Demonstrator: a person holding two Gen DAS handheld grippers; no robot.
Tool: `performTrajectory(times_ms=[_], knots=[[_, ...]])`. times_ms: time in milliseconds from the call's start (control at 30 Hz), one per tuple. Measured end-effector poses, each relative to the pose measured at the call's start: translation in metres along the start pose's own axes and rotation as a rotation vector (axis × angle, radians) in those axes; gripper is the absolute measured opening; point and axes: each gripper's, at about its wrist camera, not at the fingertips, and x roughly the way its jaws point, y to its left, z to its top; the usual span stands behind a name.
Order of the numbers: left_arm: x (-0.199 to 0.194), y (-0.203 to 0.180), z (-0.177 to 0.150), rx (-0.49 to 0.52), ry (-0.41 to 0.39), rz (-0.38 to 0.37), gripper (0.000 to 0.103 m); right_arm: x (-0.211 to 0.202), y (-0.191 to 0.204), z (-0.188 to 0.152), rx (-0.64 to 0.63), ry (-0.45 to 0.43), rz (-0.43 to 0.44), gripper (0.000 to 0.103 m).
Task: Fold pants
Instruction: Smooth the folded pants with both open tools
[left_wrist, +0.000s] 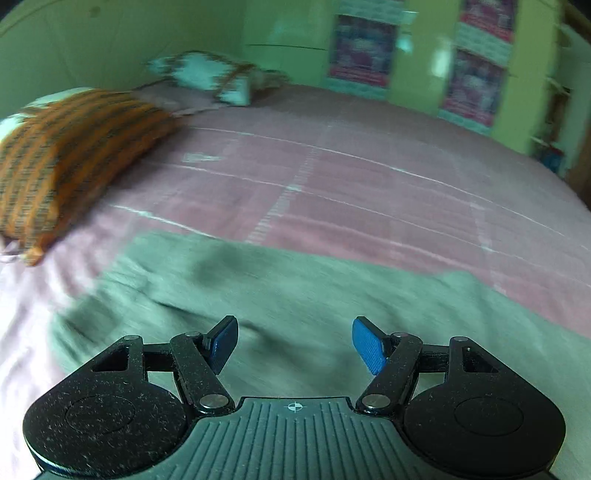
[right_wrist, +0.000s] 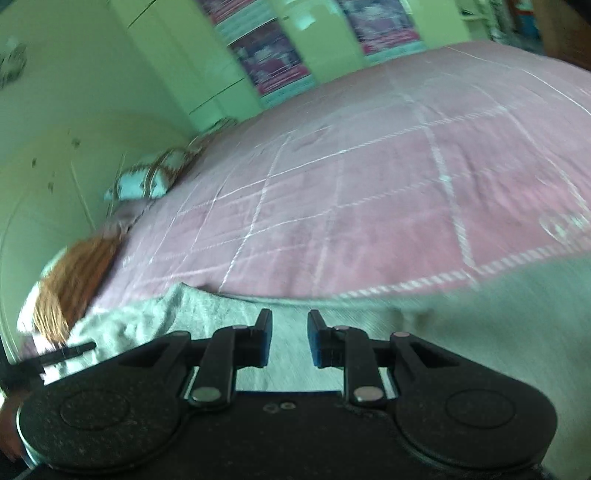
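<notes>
The grey-green pants (left_wrist: 295, 288) lie spread across the near part of a pink bed cover (left_wrist: 369, 184). My left gripper (left_wrist: 294, 321) hovers over them, open, with wide-set blue pads (left_wrist: 369, 347) and nothing between them. In the right wrist view the same pants (right_wrist: 480, 314) run along the near edge of the bed cover (right_wrist: 369, 184). My right gripper (right_wrist: 290, 314) is above the cloth with only a narrow gap between its fingers. No fabric is pinched in that gap. Both views are blurred by motion.
An orange striped pillow (left_wrist: 66, 155) lies at the left beside the pants, also seen in the right wrist view (right_wrist: 74, 280). A white and brown patterned pillow (left_wrist: 210, 74) sits at the far wall. Green wardrobe doors (left_wrist: 417, 55) stand behind the bed.
</notes>
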Motion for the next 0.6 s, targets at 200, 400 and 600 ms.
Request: performTrajectory(times_ms=[200, 400, 600], knots=[[-0.002, 0.060, 0.002, -0.084, 0.009, 0.049, 0.069, 0.061, 0.044, 0.015, -0.134, 0.068, 0.035, 0.014], [-0.006, 0.092, -0.008, -0.141, -0.037, 0.104, 0.069, 0.108, 0.078, 0.018, -0.241, 0.123, 0.057, 0.014], [-0.007, 0.113, -0.010, -0.196, -0.065, 0.130, 0.069, 0.125, 0.099, 0.014, -0.317, 0.152, 0.057, 0.014]])
